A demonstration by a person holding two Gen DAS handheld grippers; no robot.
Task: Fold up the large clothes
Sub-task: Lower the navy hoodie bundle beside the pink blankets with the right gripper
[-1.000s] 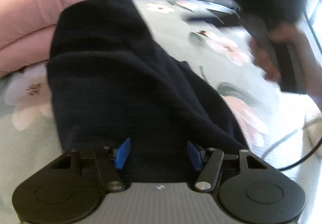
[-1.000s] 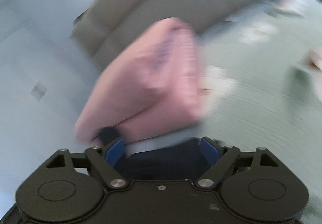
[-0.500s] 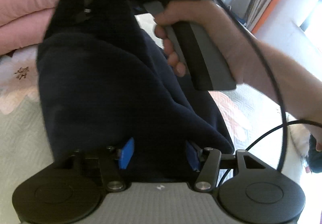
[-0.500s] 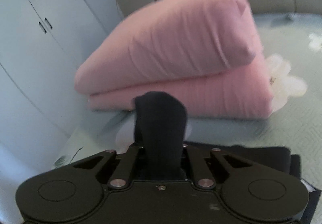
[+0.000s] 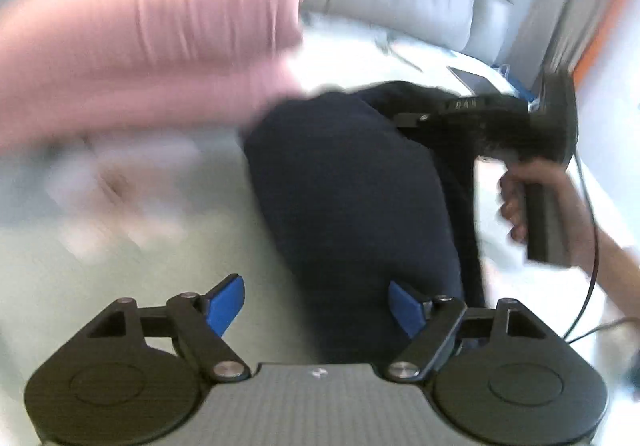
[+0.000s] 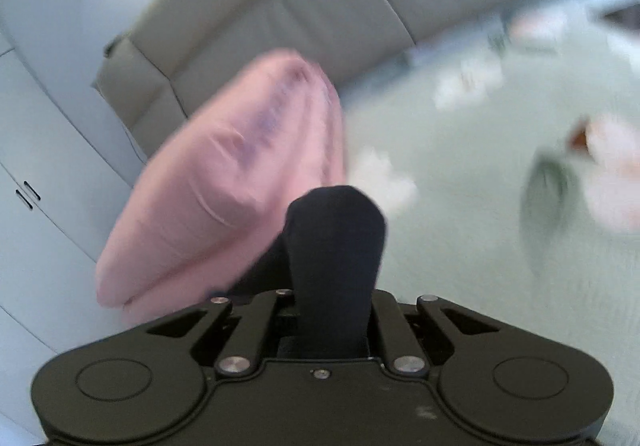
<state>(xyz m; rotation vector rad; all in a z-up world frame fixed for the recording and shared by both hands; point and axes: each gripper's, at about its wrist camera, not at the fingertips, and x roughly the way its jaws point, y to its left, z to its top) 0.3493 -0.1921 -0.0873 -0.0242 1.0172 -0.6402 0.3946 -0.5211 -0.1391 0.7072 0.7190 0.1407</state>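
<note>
Nearest, the left gripper has just been opening; its blue pads stand apart with the dark garment lying between them, the left pad clear of the cloth, the right pad at the cloth's edge. Bare bedspread lies open to the garment's left. Farther along, the right gripper is clenched on a bunched fold of the garment, a hand on its handle. Beyond, a pink quilt sits folded near the garment's far edge, then the grey headboard.
</note>
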